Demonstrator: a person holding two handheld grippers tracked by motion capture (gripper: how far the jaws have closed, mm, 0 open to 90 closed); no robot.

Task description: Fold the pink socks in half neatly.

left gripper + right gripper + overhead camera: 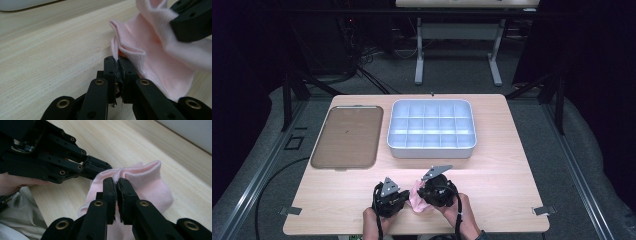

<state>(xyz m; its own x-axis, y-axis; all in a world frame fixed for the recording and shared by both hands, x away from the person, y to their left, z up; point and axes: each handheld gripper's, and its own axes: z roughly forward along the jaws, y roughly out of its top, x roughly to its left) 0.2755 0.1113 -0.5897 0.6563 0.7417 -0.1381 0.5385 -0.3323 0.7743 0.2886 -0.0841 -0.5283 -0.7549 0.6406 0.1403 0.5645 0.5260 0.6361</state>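
Observation:
A pale pink sock (416,201) lies bunched on the wooden table (492,185) near its front edge, held between both grippers. My left gripper (406,198) comes in from the left, my right gripper (422,193) from the right. In the left gripper view the left gripper (118,61) is shut on a folded edge of the sock (155,60), and the right gripper (180,23) presses into the cloth at the upper right. In the right gripper view the right gripper (117,182) is shut on the ribbed cuff of the sock (152,187), with the left gripper (106,167) pinching the cloth just beside it.
A white box (432,147) divided into several compartments stands at the middle back of the table. A flat brown tray (347,136) lies to its left. Bare wood runs between them and the grippers. The person's hand (12,182) holds the left gripper.

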